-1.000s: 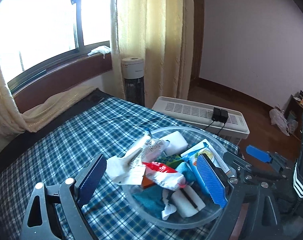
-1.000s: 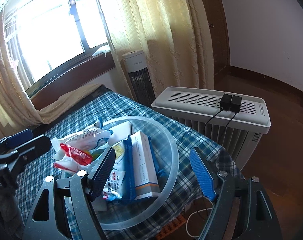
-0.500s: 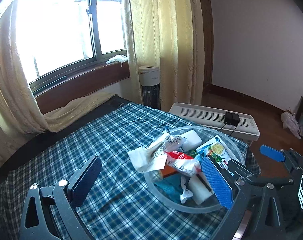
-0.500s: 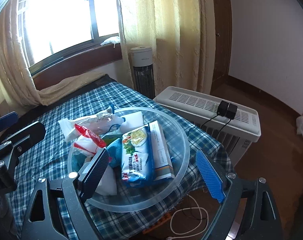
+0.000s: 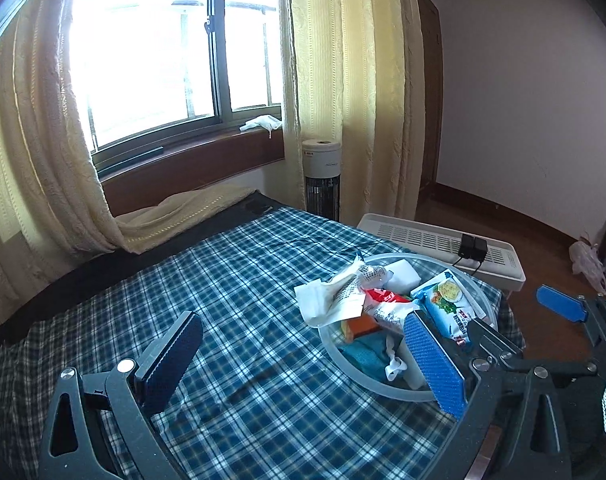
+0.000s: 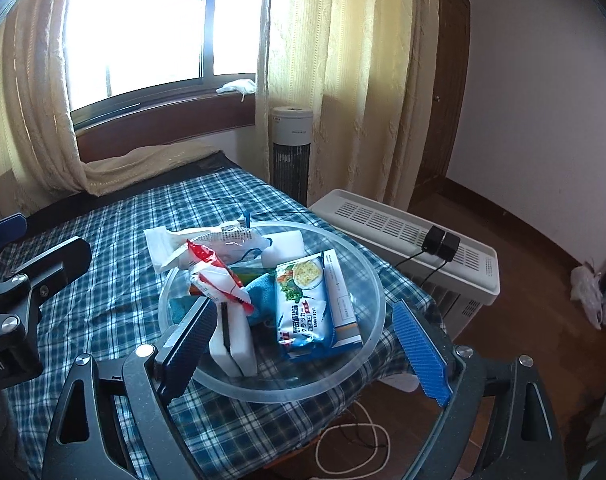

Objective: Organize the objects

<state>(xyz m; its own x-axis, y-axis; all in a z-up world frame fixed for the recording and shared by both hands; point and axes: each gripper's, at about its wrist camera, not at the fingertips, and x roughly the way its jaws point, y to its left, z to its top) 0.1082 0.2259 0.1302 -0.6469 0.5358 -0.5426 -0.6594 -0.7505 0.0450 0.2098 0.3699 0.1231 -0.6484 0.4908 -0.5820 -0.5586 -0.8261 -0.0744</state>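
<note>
**Entry: one bowl of sundries on checked cloth**

One clear bowl [image 6: 377, 280] was recorded near the right corner of the checked cloth [image 5: 231, 280], one blue cracker packet [image 6: 303, 304] and one red-and-white packet [image 6: 217, 276] among its heaped contents. Two grippers were logged: left gripper [image 5: 303, 360] and right gripper [image 6: 303, 344], both released, nothing clasped. Against earlier frames, both were seen drawn back, jaws widened. Bare cloth lay left of the bowl.

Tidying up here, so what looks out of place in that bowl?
The white wrapper hangs over the far left rim of the clear bowl onto the checked cloth; everything else sits heaped inside.
</note>
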